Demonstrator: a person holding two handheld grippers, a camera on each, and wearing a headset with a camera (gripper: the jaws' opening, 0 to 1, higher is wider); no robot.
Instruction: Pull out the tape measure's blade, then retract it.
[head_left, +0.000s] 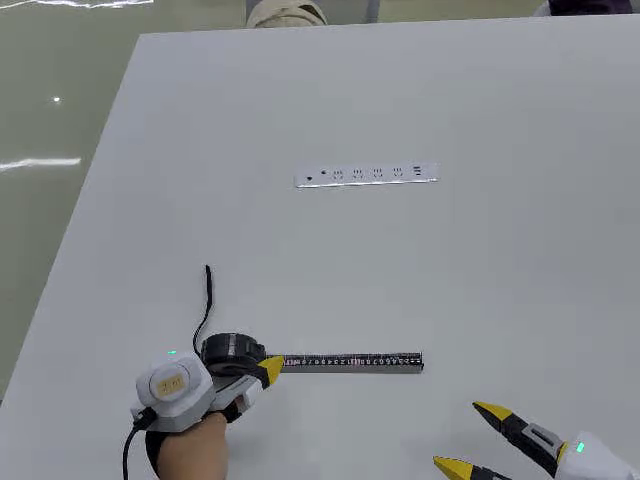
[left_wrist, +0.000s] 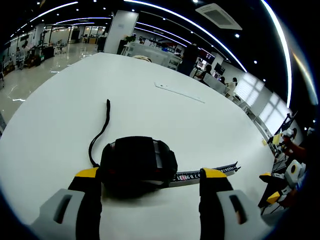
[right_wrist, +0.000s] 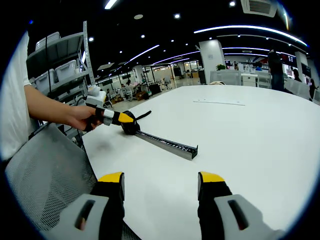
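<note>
A black tape measure (head_left: 232, 351) lies on the white table (head_left: 400, 270) with its blade (head_left: 350, 361) drawn out to the right, flat on the surface. My left gripper (head_left: 242, 366) stands open around the case (left_wrist: 137, 160). One yellow finger touches the case's left side. The other sits a little off its right side, where the blade (left_wrist: 186, 176) comes out. A black wrist strap (left_wrist: 100, 127) trails away from the case. My right gripper (head_left: 470, 438) hovers open and holding nothing near the table's front edge. It is short of the blade's end hook (right_wrist: 192, 150).
A white power strip (head_left: 366, 176) lies flat across the middle of the table, well beyond the tape. The table's left edge (head_left: 90, 200) drops to a shiny floor. A mesh chair back (right_wrist: 45, 170) is close to the near edge.
</note>
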